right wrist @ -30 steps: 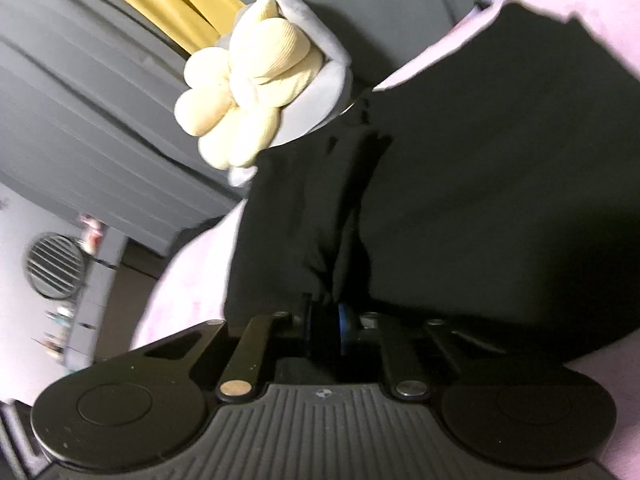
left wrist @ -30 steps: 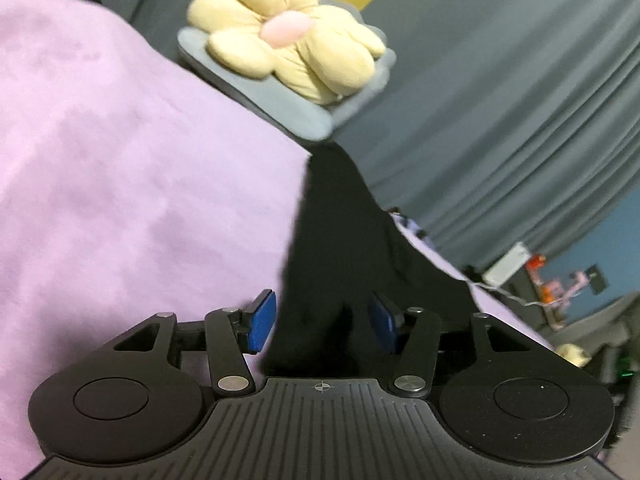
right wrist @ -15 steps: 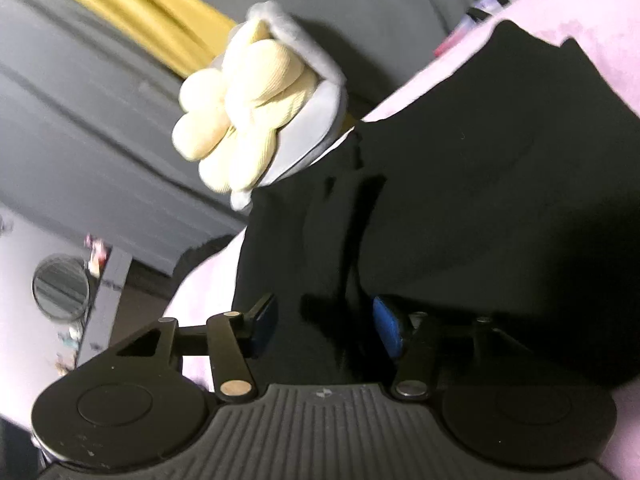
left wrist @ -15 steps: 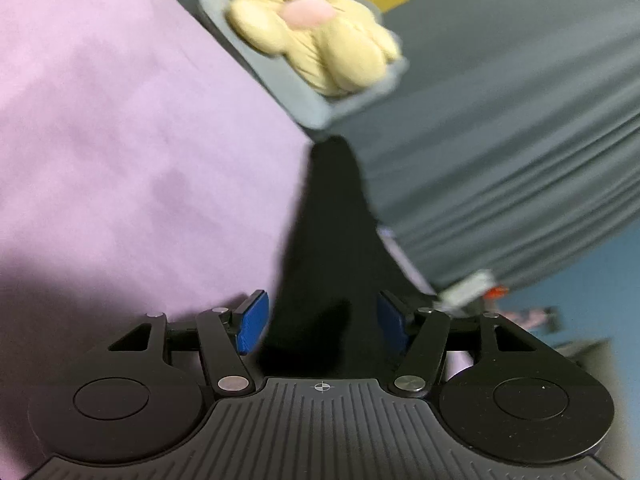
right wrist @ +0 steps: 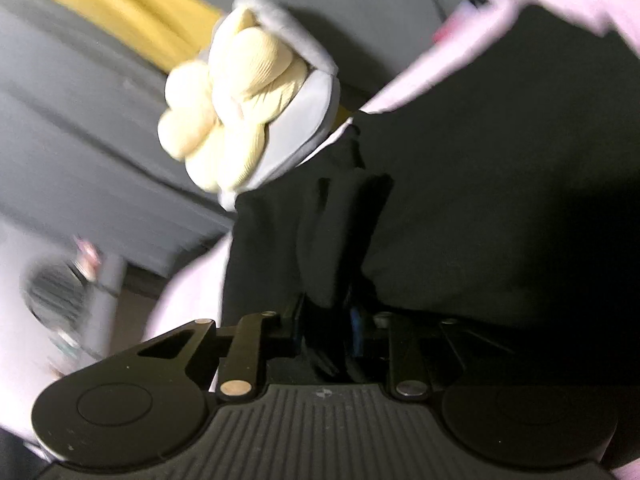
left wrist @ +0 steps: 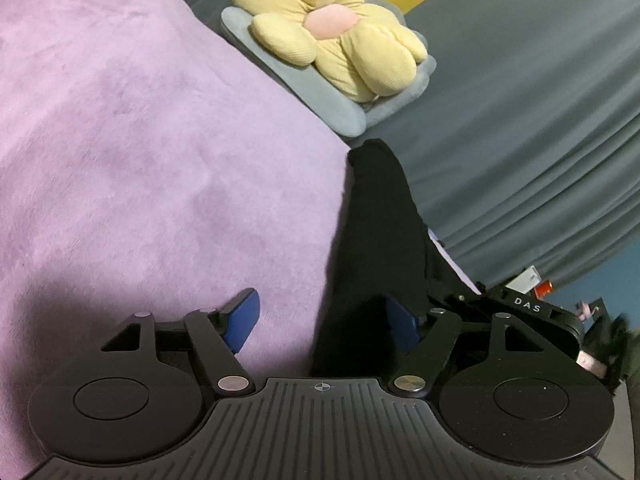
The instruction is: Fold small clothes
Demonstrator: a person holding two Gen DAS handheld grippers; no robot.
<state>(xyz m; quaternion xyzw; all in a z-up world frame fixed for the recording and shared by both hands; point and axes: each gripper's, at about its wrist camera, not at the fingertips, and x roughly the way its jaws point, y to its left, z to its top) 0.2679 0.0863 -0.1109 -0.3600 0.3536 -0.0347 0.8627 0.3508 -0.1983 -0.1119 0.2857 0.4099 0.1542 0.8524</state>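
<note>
The right wrist view is blurred, so edges of the black garment (right wrist: pixel 480 208) are soft and its type cannot be made out; it fills most of the right side of that view and runs off the frame at the right and bottom. A bunched fold of it stands up between the blue pads of the right gripper (right wrist: pixel 326 332), which are drawn close together on the cloth. The pads themselves are mostly hidden by the dark fabric and shadow.

In the left wrist view, only a narrow strip of the black garment (left wrist: pixel 380 232) shows, lying on the purple blanket (left wrist: pixel 140 140) and reaching toward its far edge. Its near end is hidden behind the gripper body. The left gripper (left wrist: pixel 322 320) is spread wide, low over the blanket; the left pad (left wrist: pixel 242 322) sits above bare purple, while the right pad is partly covered by the black cloth. Whether that pad touches the cloth cannot be told.

Beyond the blanket's edge, a yellow flower-shaped cushion (left wrist: pixel 336 40) with a pink centre rests on a grey pad (left wrist: pixel 320 100). Grey curtains (left wrist: pixel 540 120) hang behind. Part of the other gripper's black body (left wrist: pixel 532 312), lettered "DAS", pokes in at the right, largely cut off.
</note>
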